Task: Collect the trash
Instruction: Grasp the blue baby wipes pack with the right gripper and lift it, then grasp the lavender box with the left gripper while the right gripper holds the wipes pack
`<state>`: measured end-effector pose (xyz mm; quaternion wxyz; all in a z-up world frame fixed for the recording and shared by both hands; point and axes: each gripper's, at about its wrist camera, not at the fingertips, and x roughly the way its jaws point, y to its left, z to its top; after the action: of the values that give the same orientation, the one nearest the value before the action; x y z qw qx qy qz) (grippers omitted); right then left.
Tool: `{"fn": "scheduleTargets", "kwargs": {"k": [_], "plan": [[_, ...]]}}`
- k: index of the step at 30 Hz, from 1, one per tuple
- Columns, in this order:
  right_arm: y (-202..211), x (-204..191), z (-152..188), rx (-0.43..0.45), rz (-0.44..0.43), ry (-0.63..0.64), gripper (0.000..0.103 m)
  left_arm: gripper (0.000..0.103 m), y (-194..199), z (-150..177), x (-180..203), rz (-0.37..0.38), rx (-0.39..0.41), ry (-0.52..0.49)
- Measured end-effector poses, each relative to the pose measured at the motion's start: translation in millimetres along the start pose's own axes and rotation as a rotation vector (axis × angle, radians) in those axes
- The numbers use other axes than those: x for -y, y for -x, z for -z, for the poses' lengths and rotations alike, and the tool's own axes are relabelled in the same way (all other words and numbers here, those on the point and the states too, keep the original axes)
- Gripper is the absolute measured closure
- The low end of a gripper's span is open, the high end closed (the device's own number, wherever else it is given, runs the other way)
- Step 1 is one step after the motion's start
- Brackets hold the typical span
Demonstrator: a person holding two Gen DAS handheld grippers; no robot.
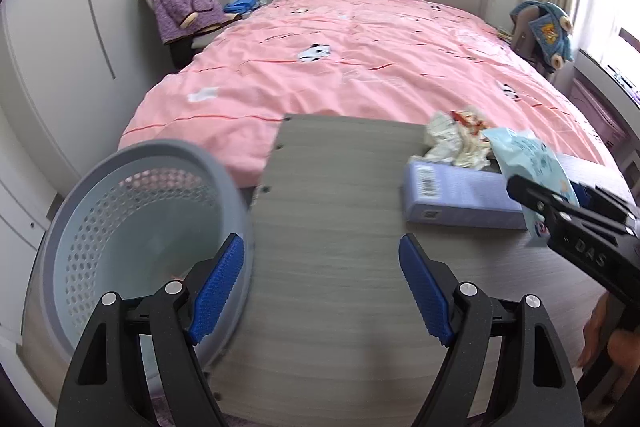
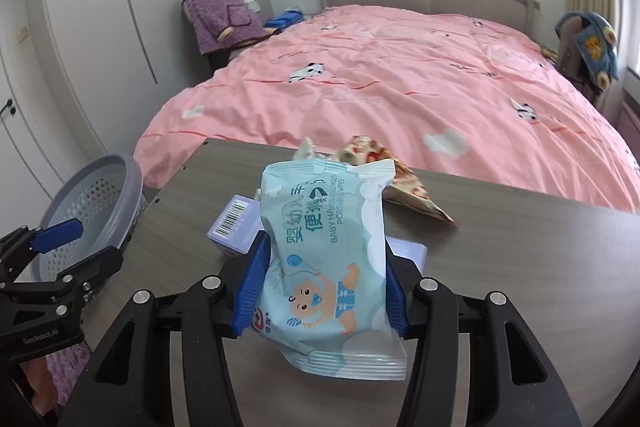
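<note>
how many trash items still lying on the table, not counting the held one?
3: pale purple cardboard box, crumpled white tissue wad behind it, and red-patterned snack wrapper beside the wad. More may hide behind the blue wipes pack in the right claw.

Soft window daylight, fisheye-warped edges, slight blur.

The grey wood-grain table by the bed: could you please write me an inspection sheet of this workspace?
Surface: grey wood-grain table, near part bare.
Job's things: light-blue baby-wipes packet held above the table; crumpled white paper wad; printed wrapper; grey perforated plastic basket at the table's left edge.
Clutter: lilac cardboard box.
Grippers: right gripper shut on the packet; left gripper open, holding nothing.
Cables: nothing seen.
Surroundings: pink-covered bed, white wardrobe.
</note>
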<state>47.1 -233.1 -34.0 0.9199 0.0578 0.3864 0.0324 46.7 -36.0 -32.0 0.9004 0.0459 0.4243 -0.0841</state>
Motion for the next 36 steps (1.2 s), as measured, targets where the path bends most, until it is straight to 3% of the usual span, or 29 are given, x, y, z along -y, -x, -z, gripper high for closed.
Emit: {"fn": "scheduleTargets", "kwargs": {"k": [8,16,25,36], "plan": [[36,47,21,0.039,0.097,-0.082,0.052,0.027,-2,-5,54,0.071,0.005,-0.068],[55,93,38,0.068,0.14,-0.176,0.052,0.027,-15,-17,107,0.106,-0.001,-0.123],[59,129,51,0.087,0.132,-0.273,0.052,0.027,-47,-44,152,0.076,-0.038,-0.153],[58,148,58,0.093,0.105,-0.315,0.052,0.027,-72,-63,180,0.018,-0.045,-0.17]]}}
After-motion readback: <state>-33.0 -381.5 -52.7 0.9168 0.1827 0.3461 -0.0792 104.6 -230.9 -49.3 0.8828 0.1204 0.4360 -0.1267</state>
